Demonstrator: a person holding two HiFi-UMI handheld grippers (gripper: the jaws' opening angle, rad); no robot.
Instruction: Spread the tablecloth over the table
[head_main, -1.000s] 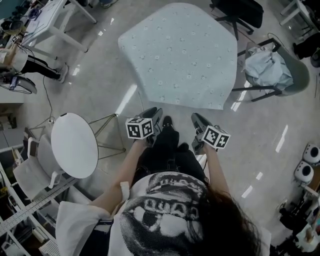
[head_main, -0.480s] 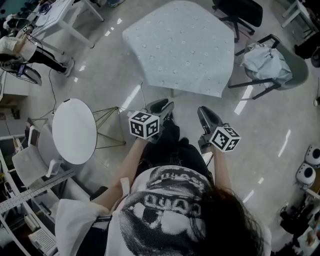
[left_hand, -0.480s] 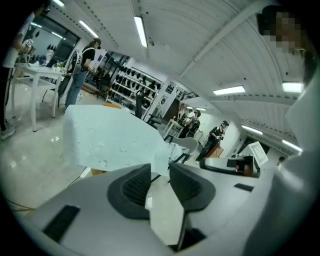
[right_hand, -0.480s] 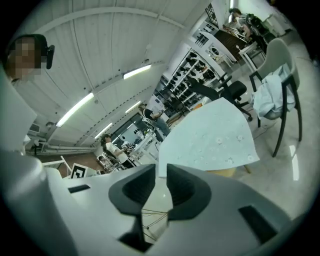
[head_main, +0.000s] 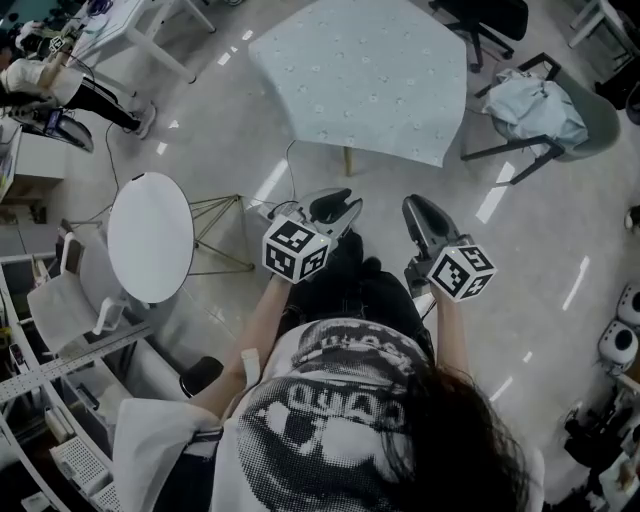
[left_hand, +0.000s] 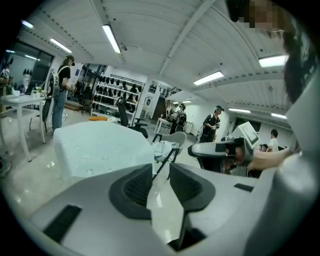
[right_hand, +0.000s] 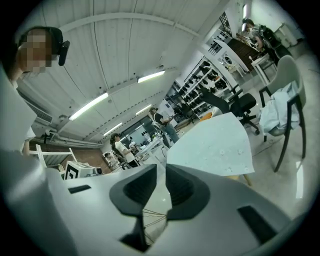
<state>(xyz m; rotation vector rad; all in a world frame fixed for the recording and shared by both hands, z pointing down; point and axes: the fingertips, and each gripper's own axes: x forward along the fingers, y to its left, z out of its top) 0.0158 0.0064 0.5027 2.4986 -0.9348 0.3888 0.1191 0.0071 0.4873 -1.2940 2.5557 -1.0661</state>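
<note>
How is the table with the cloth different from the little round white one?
The clothed table is draped in a pale patterned cloth; the round table has a bare white top. The clothed table looks bigger with an angular outline; the round table is smaller and circular. The round table stands on thin wire legs; the clothed table shows one plain leg. Both stand on the glossy floor.

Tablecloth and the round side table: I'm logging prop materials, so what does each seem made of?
The tablecloth looks like thin matte fabric, pale with small printed dots: it drapes softly over the edges. The round side table has a smooth white top, perhaps painted or laminate, on thin gold-toned wire legs, likely metal.
</note>
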